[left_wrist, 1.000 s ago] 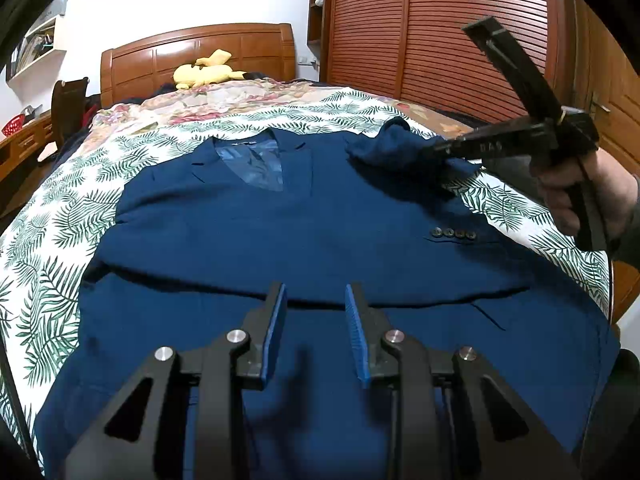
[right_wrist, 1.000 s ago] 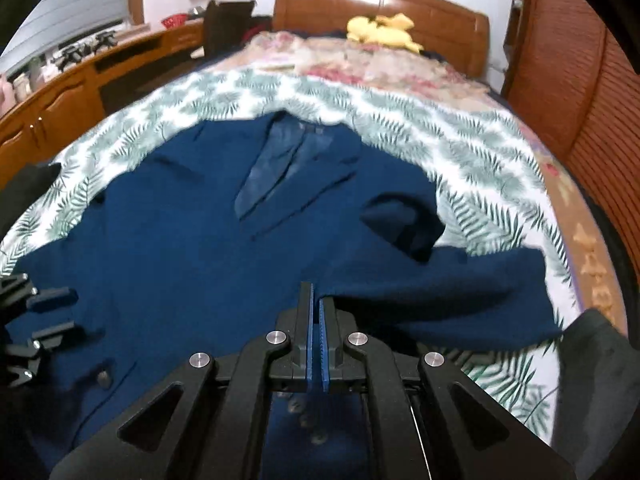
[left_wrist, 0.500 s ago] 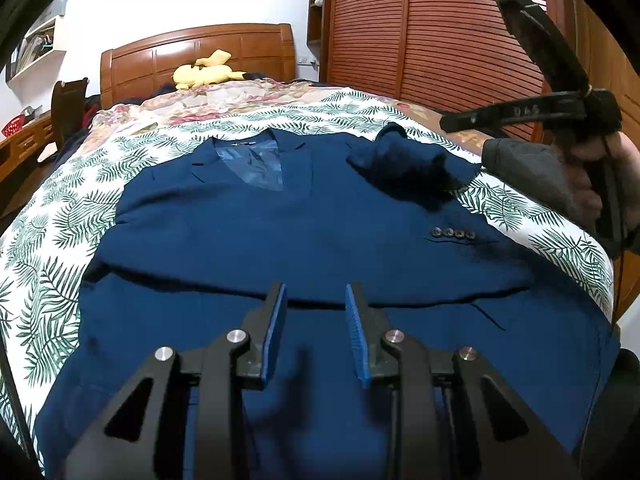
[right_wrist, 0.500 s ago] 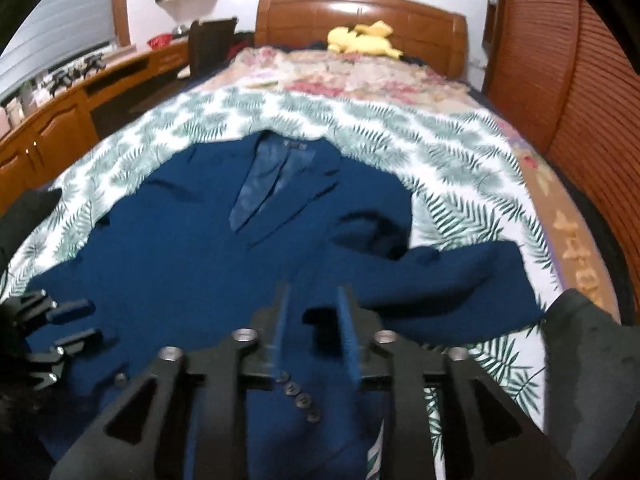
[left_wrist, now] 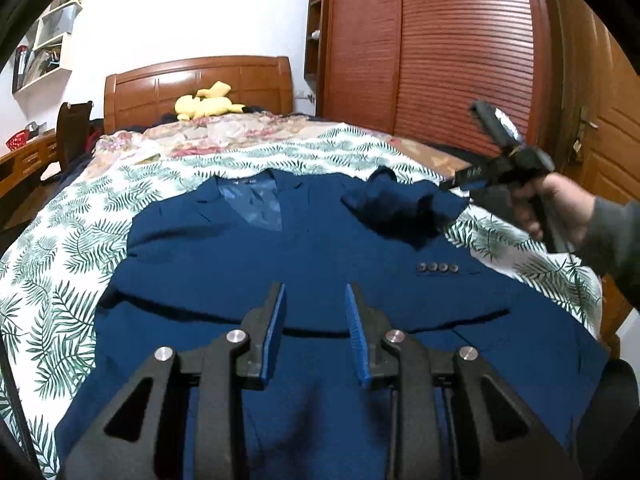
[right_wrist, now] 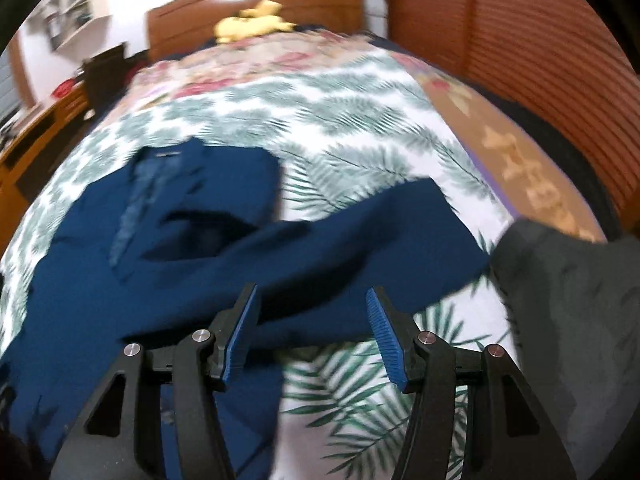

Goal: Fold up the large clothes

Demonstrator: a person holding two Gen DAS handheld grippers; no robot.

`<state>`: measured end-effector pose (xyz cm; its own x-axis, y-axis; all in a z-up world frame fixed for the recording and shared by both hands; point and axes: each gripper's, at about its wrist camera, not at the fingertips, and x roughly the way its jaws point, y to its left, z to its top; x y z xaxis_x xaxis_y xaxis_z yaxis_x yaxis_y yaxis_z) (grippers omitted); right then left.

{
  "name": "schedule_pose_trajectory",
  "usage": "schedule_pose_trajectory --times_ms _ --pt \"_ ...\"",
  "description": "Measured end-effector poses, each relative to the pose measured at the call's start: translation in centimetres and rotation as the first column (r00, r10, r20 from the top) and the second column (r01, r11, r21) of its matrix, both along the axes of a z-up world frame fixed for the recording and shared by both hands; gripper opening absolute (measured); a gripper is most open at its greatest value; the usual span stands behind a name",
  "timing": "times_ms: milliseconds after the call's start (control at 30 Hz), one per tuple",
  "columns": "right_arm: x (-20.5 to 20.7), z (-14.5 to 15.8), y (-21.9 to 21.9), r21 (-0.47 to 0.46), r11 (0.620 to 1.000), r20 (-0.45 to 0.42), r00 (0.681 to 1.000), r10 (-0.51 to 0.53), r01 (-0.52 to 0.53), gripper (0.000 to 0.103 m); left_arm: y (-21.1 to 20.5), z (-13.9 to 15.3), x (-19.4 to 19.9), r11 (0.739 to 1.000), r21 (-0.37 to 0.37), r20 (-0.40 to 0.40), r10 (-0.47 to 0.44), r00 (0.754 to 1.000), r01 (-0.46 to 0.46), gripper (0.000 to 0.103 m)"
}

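Left gripper (left_wrist: 314,312) low in front, over lower part of navy jacket (left_wrist: 280,280); blue pads parted by a narrow gap w/ nothing between, not touching cloth. Jacket laid face up across fern-print bedspread (left_wrist: 60,248), collar toward wooden headboard (left_wrist: 196,88), lapels open on lighter blue lining. Left of jacket: bare bedspread, then dark chair (left_wrist: 74,132) and desk edge w/ red basket (left_wrist: 18,140) beyond; wall shelves above. Past jacket collar: floral quilt (left_wrist: 224,136), yellow plush toy (left_wrist: 210,102) against headboard. Across jacket front: one sleeve folded over chest, four cuff buttons (left_wrist: 437,267) in a row toward jacket's right side. Right shoulder area of jacket bunched up in a dark lump. Right of jacket: slatted wooden wardrobe doors (left_wrist: 460,60).

Right gripper (right_wrist: 312,326) held in a hand (left_wrist: 552,204) in a dark sleeve, up in air above jacket's right shoulder edge; jaws opening, pads wide apart, nothing between them, clear of cloth. Right wrist view blurred: other jacket sleeve (right_wrist: 360,232) stretched out sideways over bedspread beyond the pads, cuff end near a dark grey cloth mass (right_wrist: 568,300) at right; what that is, cannot tell.
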<state>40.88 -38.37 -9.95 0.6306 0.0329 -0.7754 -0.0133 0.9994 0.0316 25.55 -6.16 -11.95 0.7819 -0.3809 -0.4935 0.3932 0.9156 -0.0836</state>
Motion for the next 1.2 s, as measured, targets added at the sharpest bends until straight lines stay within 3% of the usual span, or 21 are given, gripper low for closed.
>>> schedule_pose_trajectory --times_ms 367,533,767,800,833,900,933,967,1200 --pt "1.7 -4.4 -5.5 0.012 0.985 -0.091 0.982 -0.168 0.17 0.056 1.8 1.5 -0.8 0.997 -0.081 0.054 0.013 0.998 -0.009 0.039" --pt "2.0 -5.8 -6.6 0.053 0.98 -0.128 0.974 -0.186 0.194 0.057 2.4 2.0 -1.0 0.995 -0.097 0.074 0.033 0.997 -0.026 0.04" --pt "3.2 -6.2 -6.7 0.078 0.979 -0.113 0.977 -0.182 0.191 0.057 3.1 2.3 -1.5 0.991 -0.127 0.103 0.044 0.994 -0.031 0.043" --pt "3.4 -6.3 -6.6 0.071 0.98 -0.112 0.978 -0.178 0.186 0.055 3.2 2.4 -1.6 0.991 -0.135 0.106 0.04 0.994 -0.025 0.044" --pt "3.5 -6.3 -6.4 0.069 0.981 -0.11 0.979 -0.173 0.181 0.041 3.2 2.3 -1.6 0.991 -0.136 0.103 0.035 0.994 -0.021 0.045" --pt "3.8 -6.3 -5.9 0.05 0.986 -0.102 0.983 -0.154 0.159 0.024 3.2 2.2 -1.6 0.991 -0.13 0.102 0.037 0.994 -0.024 0.047" --pt "3.9 -6.3 -5.7 0.047 0.988 -0.099 0.985 -0.139 0.144 0.009 3.1 2.2 -1.6 0.992 -0.127 0.104 0.038 0.994 -0.024 0.048" --pt "3.9 -6.2 -5.4 0.051 0.991 -0.098 0.988 -0.118 0.124 0.004 3.1 2.2 -1.7 0.992 -0.126 0.105 0.035 0.994 -0.022 0.048" --pt "2.6 -3.0 -2.4 0.023 0.999 0.002 1.0 -0.028 0.028 0.002 2.9 2.3 -2.2 0.995 -0.099 0.108 0.04 0.993 -0.029 0.051"
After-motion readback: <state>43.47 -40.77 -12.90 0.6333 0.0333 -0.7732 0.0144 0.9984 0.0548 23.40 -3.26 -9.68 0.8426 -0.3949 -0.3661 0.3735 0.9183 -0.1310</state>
